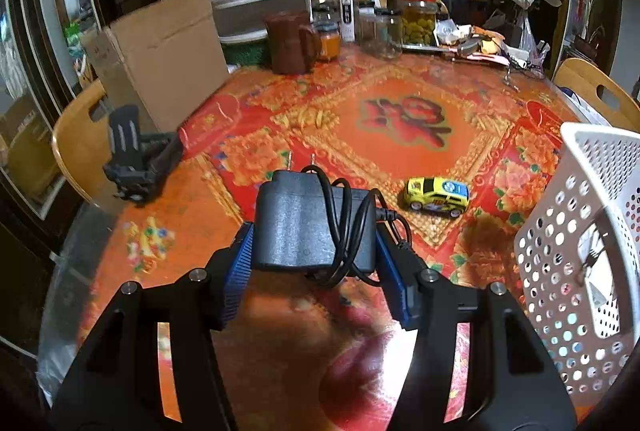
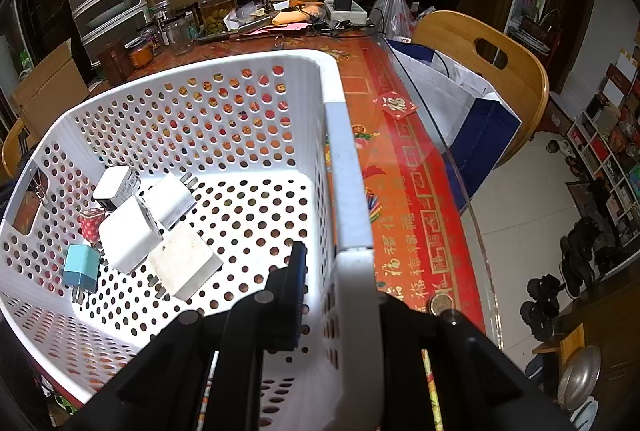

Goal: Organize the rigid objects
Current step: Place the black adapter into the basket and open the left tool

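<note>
Along the far edge of the table (image 1: 280,111) with its red patterned cloth stand a brown jug (image 1: 290,41) and a jar of green pickles (image 1: 418,17), a cardboard box (image 1: 160,51) leans at left, and wooden chairs (image 2: 486,71) ring it.

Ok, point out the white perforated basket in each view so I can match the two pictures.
Left wrist view: the white basket stands at the right edge, right of the yellow toy car.
Right wrist view: the basket fills the centre and left, chargers inside; the right gripper clamps its near wall.
Shared landmark: the jar of green pickles at the table's far side.
</note>
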{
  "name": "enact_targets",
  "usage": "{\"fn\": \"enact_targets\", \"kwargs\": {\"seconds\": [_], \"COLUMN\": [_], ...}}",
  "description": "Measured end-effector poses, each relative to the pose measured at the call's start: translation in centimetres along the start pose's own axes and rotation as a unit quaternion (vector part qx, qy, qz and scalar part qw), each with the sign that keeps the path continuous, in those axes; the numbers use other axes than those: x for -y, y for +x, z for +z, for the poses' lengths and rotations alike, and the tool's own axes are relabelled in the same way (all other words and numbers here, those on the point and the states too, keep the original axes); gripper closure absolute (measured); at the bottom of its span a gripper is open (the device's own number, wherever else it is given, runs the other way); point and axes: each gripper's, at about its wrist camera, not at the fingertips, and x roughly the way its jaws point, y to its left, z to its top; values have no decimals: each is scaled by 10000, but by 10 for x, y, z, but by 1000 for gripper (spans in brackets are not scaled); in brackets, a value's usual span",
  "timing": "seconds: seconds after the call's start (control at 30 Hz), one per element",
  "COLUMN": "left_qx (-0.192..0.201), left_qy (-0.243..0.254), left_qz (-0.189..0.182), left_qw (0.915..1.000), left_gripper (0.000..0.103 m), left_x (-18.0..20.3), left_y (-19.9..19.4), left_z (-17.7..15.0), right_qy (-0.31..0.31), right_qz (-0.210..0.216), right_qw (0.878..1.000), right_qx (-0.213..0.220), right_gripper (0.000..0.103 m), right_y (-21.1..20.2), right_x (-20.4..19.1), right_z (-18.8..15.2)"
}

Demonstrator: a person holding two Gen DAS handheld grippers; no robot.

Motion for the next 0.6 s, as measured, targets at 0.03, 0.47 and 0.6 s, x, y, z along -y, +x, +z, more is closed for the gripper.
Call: {"fn": "enact_targets", "kwargs": {"seconds": [0.03,0.47,0.6], "left_qx": [50,610,666], "left_qy": [20,584,786], "left_qz": [7,-224,-381], "left_qw": [10000,9962,9939], "left_gripper": [48,48,48], "left_x": [-1,48,72], "left_y": [-6,-87,-104], "left_z": [3,33,39], "right_qy": [-9,-37,-49], "right_qz": [-7,6,20], "right_qw": [10000,10000,10000], "right_qx": [-8,-27,-28], "right_gripper": [89,89,89], "right_y": [0,0,0], "right_x": [0,-1,-2], "right_z": [0,-1,-1]}}
